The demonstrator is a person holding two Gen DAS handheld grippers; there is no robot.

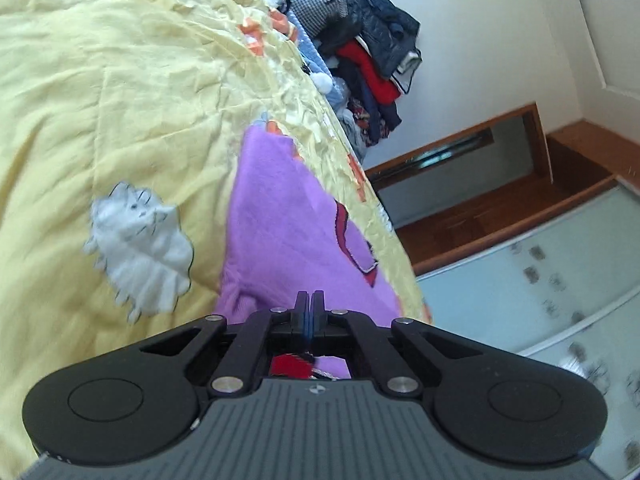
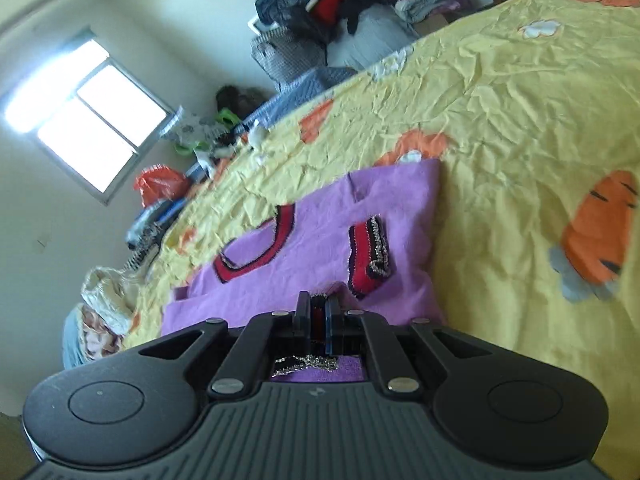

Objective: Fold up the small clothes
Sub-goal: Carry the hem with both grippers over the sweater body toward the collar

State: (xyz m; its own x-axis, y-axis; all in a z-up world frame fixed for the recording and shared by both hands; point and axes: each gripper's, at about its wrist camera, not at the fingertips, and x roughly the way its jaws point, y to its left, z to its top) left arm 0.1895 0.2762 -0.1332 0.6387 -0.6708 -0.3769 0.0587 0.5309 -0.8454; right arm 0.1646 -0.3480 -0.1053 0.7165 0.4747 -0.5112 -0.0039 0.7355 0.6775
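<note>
here the purple sweater (image 2: pixel 320 240) lies spread on the yellow bedsheet (image 2: pixel 500 120), with its red collar (image 2: pixel 256 252) and one red cuff (image 2: pixel 370 256) facing up. the left gripper (image 1: pixel 309 300) is clenched on the near purple edge, its fingers pressed together with fabric between them. the right gripper (image 2: pixel 318 306) is also closed, pinching a red trimmed piece, probably the other cuff. i think both hold the near side so it can be lifted and folded over evenly.
</note>
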